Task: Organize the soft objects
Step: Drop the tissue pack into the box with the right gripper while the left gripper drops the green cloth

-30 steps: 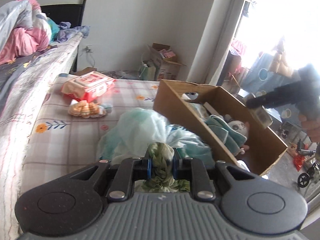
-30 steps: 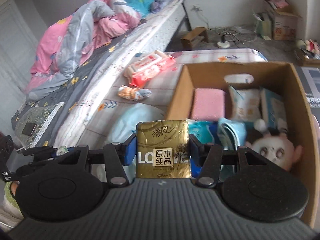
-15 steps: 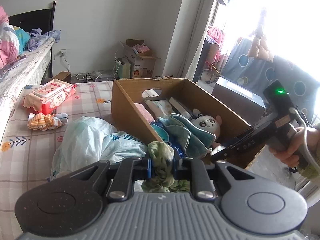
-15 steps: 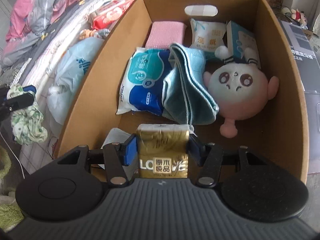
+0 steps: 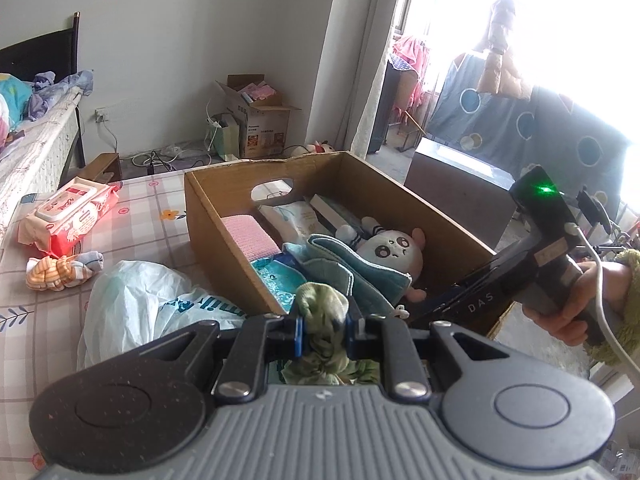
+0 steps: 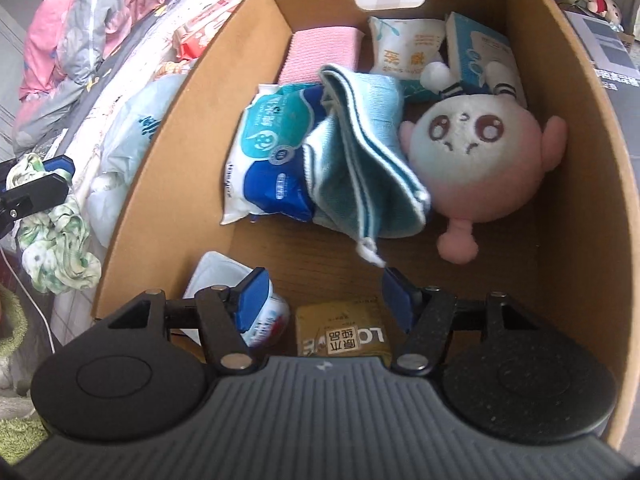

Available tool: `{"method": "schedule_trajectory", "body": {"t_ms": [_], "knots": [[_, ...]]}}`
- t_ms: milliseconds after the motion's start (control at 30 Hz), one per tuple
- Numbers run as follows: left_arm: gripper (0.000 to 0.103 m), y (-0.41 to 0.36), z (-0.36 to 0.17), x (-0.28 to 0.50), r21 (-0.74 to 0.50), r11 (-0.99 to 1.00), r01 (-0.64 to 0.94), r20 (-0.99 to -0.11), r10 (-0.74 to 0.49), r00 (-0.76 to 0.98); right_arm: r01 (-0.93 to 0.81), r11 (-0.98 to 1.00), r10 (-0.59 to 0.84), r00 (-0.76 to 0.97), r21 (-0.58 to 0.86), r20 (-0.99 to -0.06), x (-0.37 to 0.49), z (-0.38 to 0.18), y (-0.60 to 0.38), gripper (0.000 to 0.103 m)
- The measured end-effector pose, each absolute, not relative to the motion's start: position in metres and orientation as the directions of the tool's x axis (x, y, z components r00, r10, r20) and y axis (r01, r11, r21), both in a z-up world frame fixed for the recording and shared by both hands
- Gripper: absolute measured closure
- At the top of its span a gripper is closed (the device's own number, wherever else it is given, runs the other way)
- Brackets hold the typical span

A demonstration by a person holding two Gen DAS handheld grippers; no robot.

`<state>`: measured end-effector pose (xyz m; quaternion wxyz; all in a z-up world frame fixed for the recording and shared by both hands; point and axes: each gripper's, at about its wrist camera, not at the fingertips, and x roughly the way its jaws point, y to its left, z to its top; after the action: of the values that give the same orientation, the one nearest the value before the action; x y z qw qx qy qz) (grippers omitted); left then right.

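Left wrist view: the left gripper was clamped on a green patterned cloth, bunched between the blue pads and hanging below them. It was held at the near left corner of the cardboard box, probably staged so the cloth could go in next. The box stood on the checked bed cover. Beside the box lay a pale plastic bag, a knotted sock bundle and a red wet-wipe pack, all outside it and, by my reading, not yet sorted. The right gripper reached in over the near right corner.

Right wrist view: the right gripper had its jaws spread wide with nothing between them. A gold tissue pack lay flat on the box floor directly below the gap, apart from both pads; the release looked complete. It sat in the bare near end, presumably chosen because the far end was packed: plush doll, teal towel, blue wipe pack, pink cloth. A white packet lay just beside the left pad.
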<state>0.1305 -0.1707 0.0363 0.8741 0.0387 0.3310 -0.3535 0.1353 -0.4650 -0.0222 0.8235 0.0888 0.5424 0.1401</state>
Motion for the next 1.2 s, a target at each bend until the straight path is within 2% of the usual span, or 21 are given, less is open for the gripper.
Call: {"method": "schedule_trajectory", "body": {"t_ms": [333,500,667,700,733,833,1033,1200], "knots": [[0.084,-0.2,0.034,0.141,-0.189,0.697,0.692,-0.621,-0.63,0.466,-0.096,0.934,0.346,0.472,0.343,-0.811,0.123,0.006,-0.491,0.041],[0.084,-0.238,0.034,0.155,-0.242,0.63,0.738,-0.642,-0.674,0.365,-0.063,0.908,0.363,0.611,0.414,-0.703,0.092,0.037,-0.509,0.041],[0.082,-0.294,0.03,0.171,-0.296,0.557,0.776,-0.652,-0.712,0.262,-0.004,0.894,0.312,0.723,0.448,-0.616,0.044,0.058,-0.533,0.041],[0.081,-0.306,0.028,0.172,-0.296,0.548,0.782,-0.653,-0.714,0.252,0.014,0.892,0.297,0.736,0.452,-0.608,0.034,0.06,-0.538,0.041],[0.075,-0.315,0.025,0.173,-0.295,0.538,0.789,-0.659,-0.713,0.24,0.031,0.89,0.282,0.747,0.454,-0.603,0.026,0.061,-0.542,0.04],[0.052,-0.339,0.01,0.175,-0.266,0.556,0.787,-0.698,-0.674,0.24,0.078,0.886,0.24,0.766,0.457,-0.597,0.003,0.061,-0.556,0.038],[0.047,-0.317,0.012,0.181,-0.296,0.61,0.735,-0.695,-0.665,0.272,0.097,0.89,0.23,0.749,0.446,-0.622,-0.008,0.053,-0.564,0.038],[0.047,-0.266,0.031,0.184,-0.288,0.681,0.673,-0.659,-0.651,0.377,0.022,0.908,0.299,0.666,0.419,-0.683,0.031,0.049,-0.547,0.038]]}}
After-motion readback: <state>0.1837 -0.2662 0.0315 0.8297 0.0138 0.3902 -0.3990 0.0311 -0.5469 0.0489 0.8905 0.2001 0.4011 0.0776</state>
